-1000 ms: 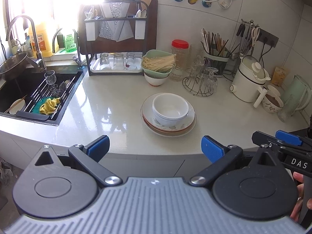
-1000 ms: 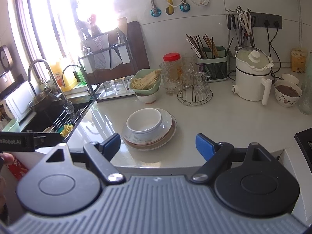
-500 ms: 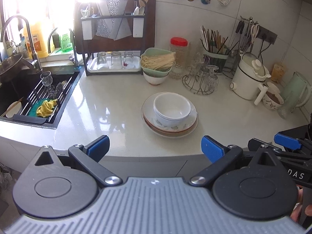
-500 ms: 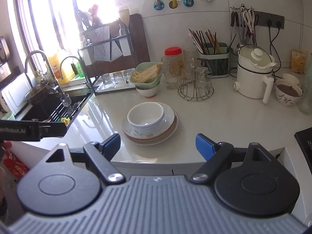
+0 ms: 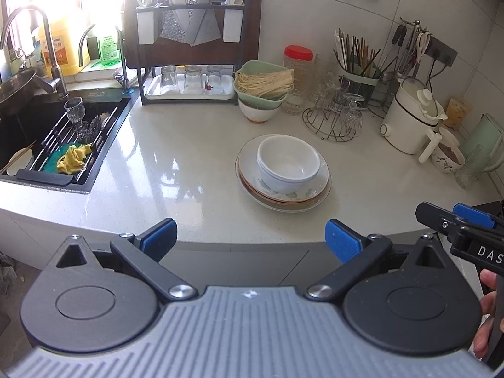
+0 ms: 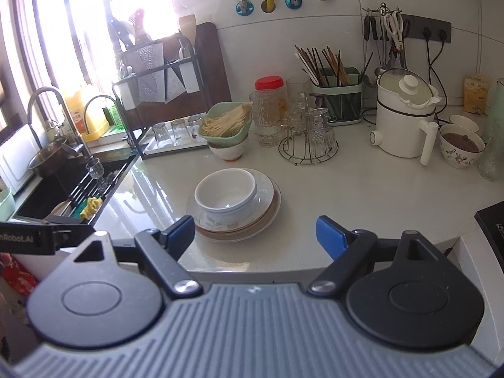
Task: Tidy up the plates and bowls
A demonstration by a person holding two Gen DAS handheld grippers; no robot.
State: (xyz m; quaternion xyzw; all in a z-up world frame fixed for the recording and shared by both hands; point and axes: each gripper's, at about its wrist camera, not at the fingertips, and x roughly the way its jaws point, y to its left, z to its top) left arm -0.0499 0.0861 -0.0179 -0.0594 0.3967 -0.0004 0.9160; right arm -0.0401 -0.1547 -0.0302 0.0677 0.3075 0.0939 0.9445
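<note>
A white bowl [image 5: 287, 163] sits nested in another on a stack of plates [image 5: 312, 191] in the middle of the white counter. The same bowl [image 6: 225, 195] and plates [image 6: 267, 211] show in the right wrist view. My left gripper [image 5: 250, 241] is open and empty, at the counter's front edge, short of the stack. My right gripper [image 6: 254, 233] is open and empty, close to the plates' near rim. The right gripper also shows at the right edge of the left wrist view [image 5: 453, 220].
A sink [image 5: 47, 145] with a rack, glass and yellow cloth lies left. A dish rack [image 5: 189, 63] with glasses stands at the back. A green bowl of noodles [image 5: 263, 86], a glass stand [image 5: 334, 119], a white kettle [image 5: 412, 119] and a cooktop corner [image 6: 491, 220] are around.
Both grippers have moved forward toward the counter; the bowl and plates loom larger in both views. Jaws stay open.
</note>
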